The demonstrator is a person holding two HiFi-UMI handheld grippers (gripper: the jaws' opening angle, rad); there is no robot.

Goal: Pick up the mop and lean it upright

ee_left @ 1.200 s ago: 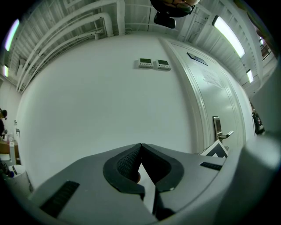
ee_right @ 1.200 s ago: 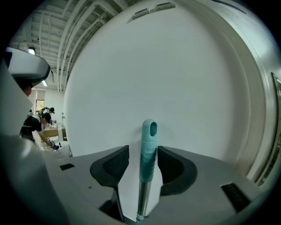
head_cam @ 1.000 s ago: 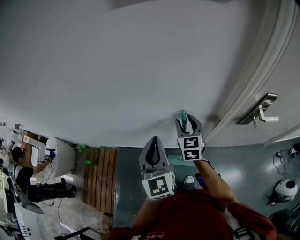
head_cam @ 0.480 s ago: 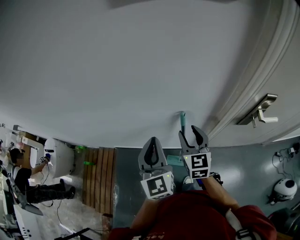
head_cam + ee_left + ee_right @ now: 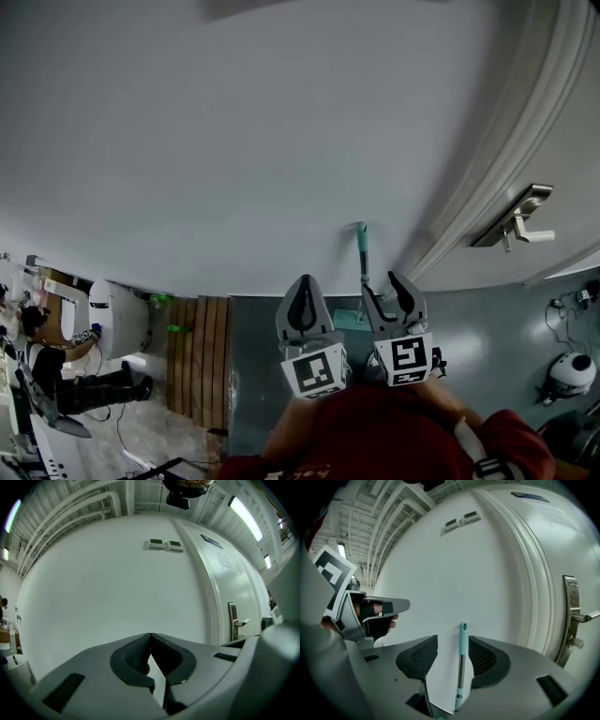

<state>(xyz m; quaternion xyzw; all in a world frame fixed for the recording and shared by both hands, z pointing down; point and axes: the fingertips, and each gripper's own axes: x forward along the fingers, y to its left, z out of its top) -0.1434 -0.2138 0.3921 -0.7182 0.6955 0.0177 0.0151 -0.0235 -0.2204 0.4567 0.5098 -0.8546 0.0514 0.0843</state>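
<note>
White wall (image 5: 281,141) fills most of my head view, with the door (image 5: 562,131) and its frame curving down on the right and grey floor (image 5: 497,319) below. The mop (image 5: 362,255) stands against that wall just left of the door frame, long axis vertical, top end resting on the wall. Its lower end is hidden behind my tools.

The right tool (image 5: 391,296) is the nearer one. It sits directly in front of the shaft with its jaws wide. In the right gripper view the mop (image 5: 461,667) rises through the gap between the jaws, closer to the right-hand pad, and I see no pad pressing on it. The left tool (image 5: 304,306) hangs just beside it with its jaws closed on nothing.

The shaft is thin bare metal with a teal grip at the top and a teal collar lower down. It looks light and easy to tip.

I judge the lean is made, so any move should go straight back, clear of the shaft.
</note>
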